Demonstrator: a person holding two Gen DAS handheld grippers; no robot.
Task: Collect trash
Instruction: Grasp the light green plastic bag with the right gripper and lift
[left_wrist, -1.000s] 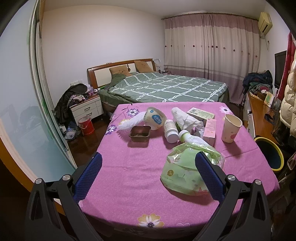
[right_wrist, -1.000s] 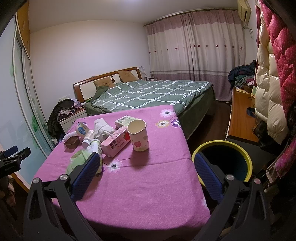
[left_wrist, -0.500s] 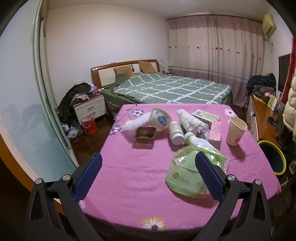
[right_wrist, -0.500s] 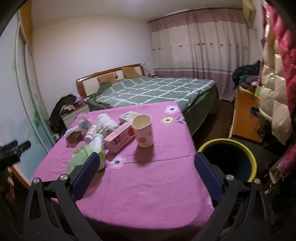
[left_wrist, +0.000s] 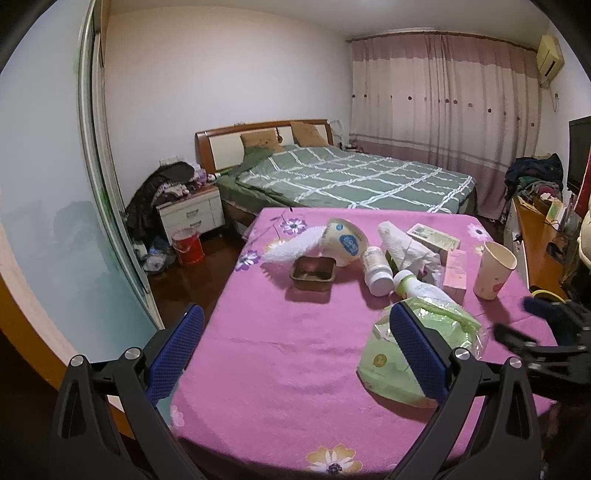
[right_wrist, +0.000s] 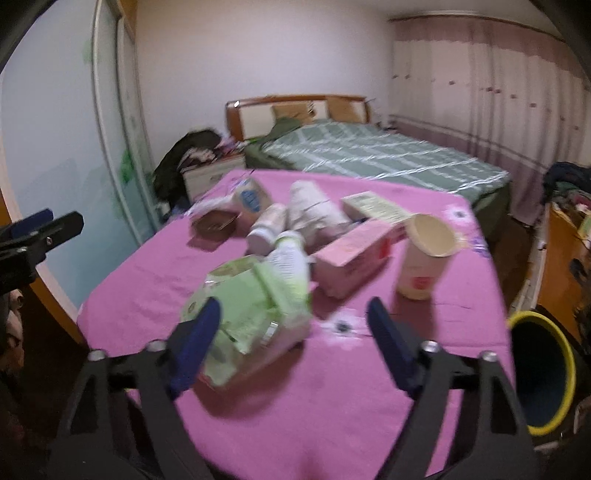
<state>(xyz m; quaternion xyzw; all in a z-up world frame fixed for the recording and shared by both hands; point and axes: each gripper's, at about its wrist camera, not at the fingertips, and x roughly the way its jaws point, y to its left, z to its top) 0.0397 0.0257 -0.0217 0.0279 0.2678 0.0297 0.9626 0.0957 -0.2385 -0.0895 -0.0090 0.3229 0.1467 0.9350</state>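
Observation:
Trash lies on the pink-clothed table (left_wrist: 280, 354): a green wipes bag (left_wrist: 458, 325) (right_wrist: 251, 310), a green-capped bottle (left_wrist: 421, 290), a white bottle (left_wrist: 376, 271), a pink box (right_wrist: 354, 258), a paper cup (left_wrist: 493, 271) (right_wrist: 424, 258), a brown tray (left_wrist: 313, 273), a tub (left_wrist: 345, 242) and crumpled tissue (left_wrist: 402, 247). My left gripper (left_wrist: 295, 332) hangs open over the table's near edge, holding nothing. My right gripper (right_wrist: 293, 306) is blurred, with its jaws closing. The bag's right part lies between them, and the pads do not press on it.
A yellow-rimmed bin (right_wrist: 543, 373) stands on the floor right of the table. A flat green box (left_wrist: 434, 238) lies at the table's far side. Beyond are a bed (left_wrist: 351, 181), a nightstand (left_wrist: 192, 214) with a red bucket (left_wrist: 188, 247), and a wooden desk (left_wrist: 535, 236) on the right.
My right gripper swung left and down from the bin side to the green bag, its jaws narrowing, and entered the left wrist view. My left gripper drifted slightly left.

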